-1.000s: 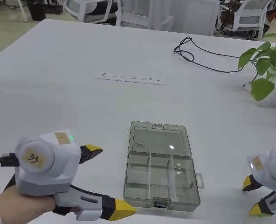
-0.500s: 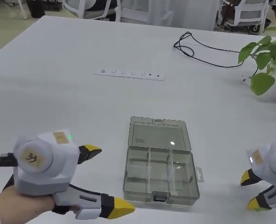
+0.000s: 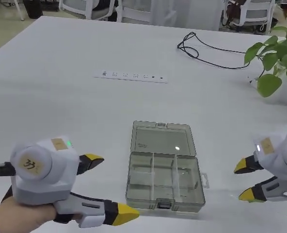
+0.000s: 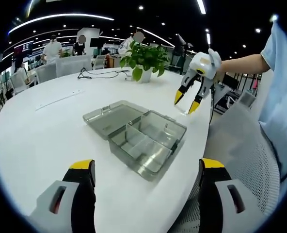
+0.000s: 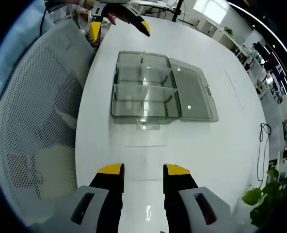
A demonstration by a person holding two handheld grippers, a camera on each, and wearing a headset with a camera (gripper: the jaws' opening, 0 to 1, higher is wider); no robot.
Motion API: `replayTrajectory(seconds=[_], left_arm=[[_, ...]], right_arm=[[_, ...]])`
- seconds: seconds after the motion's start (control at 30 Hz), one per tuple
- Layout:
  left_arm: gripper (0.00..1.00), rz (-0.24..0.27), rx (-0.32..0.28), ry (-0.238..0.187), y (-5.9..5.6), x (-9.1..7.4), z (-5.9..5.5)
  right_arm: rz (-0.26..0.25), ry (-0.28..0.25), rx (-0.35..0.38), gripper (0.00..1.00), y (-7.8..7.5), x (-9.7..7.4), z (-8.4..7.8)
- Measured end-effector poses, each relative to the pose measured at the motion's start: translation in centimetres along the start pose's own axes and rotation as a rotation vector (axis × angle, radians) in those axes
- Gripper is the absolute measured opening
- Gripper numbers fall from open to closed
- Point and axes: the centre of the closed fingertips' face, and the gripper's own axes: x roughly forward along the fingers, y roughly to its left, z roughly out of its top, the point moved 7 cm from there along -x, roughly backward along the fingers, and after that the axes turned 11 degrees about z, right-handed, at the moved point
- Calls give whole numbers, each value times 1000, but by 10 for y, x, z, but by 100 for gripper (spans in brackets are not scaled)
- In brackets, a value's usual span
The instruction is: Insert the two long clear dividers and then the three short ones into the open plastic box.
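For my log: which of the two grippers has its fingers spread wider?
The left gripper: its yellow-tipped fingers stand far apart; those of the right gripper sit closer.

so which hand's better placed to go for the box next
Left, probably: the left tongs are wide open, one tip almost at a front corner of the open plastic box. The right tongs are open too but stand farther off its side.
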Motion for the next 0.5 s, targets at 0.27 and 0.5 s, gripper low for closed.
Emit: replayTrajectory(seconds=[0.27,0.5], left_arm=[[83,-25,-41,23,-6,8,6],[73,-60,-218,-41,-8,20,26]], right_arm=[[-125,-66,-98,32,-2,-13,46],[-221,-65,-176,32,-6,-13,77]])
